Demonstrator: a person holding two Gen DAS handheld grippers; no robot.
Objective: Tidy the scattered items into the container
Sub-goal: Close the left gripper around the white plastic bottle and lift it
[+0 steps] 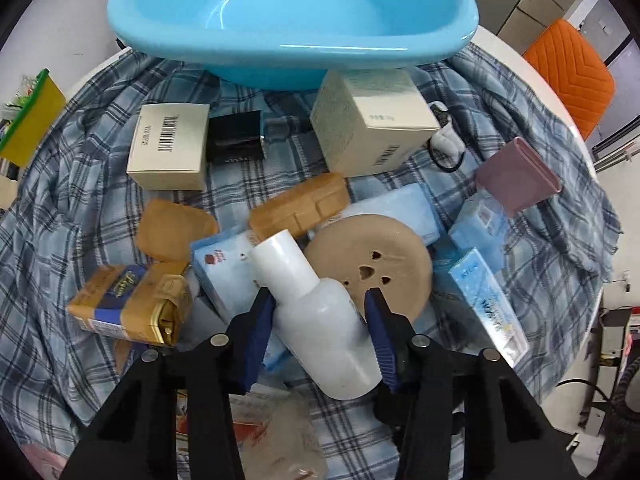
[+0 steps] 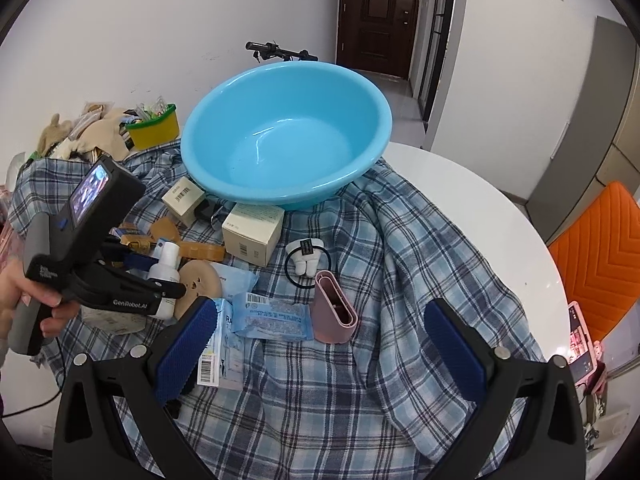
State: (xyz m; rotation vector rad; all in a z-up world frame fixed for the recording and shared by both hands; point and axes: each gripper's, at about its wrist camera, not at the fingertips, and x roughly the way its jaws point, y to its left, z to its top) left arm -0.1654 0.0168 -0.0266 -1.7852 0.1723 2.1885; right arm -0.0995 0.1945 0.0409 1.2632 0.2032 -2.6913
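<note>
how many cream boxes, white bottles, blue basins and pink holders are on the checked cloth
cream boxes: 2
white bottle: 1
blue basin: 1
pink holder: 1
total: 5

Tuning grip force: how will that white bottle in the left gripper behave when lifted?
The white bottle looks like smooth, glossy plastic, so it may slip between the left gripper pads. Its round body probably rolls if dropped on the plaid cloth. Likely light and slightly squeezable.
</note>
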